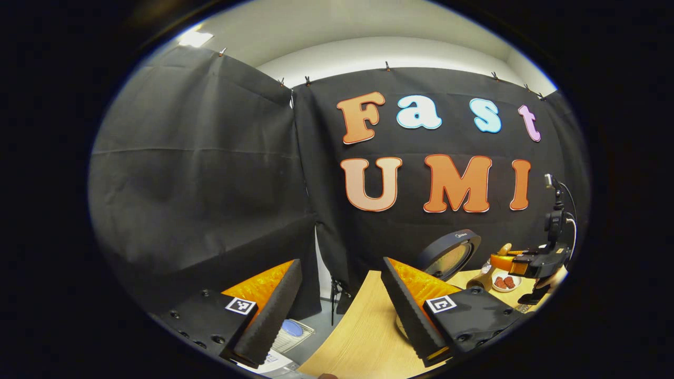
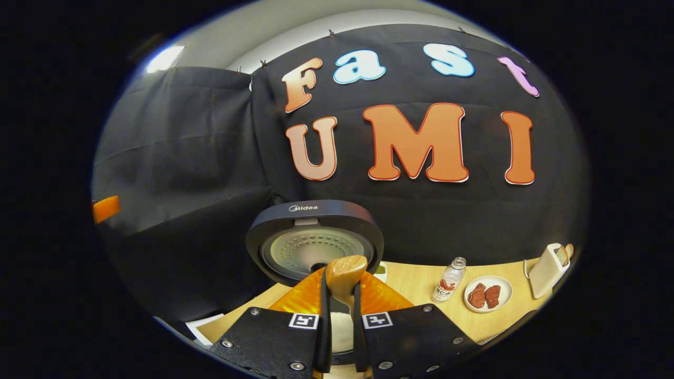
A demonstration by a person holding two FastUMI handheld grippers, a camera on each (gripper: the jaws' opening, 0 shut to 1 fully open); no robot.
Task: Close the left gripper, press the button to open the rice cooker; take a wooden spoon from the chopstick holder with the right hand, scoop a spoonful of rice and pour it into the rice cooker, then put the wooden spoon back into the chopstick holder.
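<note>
The rice cooker (image 2: 315,243) stands behind the table (image 2: 416,292) with its round lid raised; the lid also shows in the left gripper view (image 1: 448,256). My right gripper (image 2: 341,288) is shut on the wooden spoon (image 2: 345,273), whose handle end sticks up between the fingers in front of the lid. White rice (image 2: 341,325) lies just below the fingers; what holds it is hidden. My left gripper (image 1: 339,310) is open and holds nothing, off the table's left end. From there the right gripper (image 1: 529,263) shows far right. The white chopstick holder (image 2: 547,271) stands at the right.
A small bottle (image 2: 449,287) and a white plate (image 2: 504,288) with two red pieces stand right of the cooker. The plate (image 1: 505,282) also sits below the right gripper in the left gripper view. Papers lie on the floor (image 1: 295,331) beyond the table (image 1: 363,326) edge.
</note>
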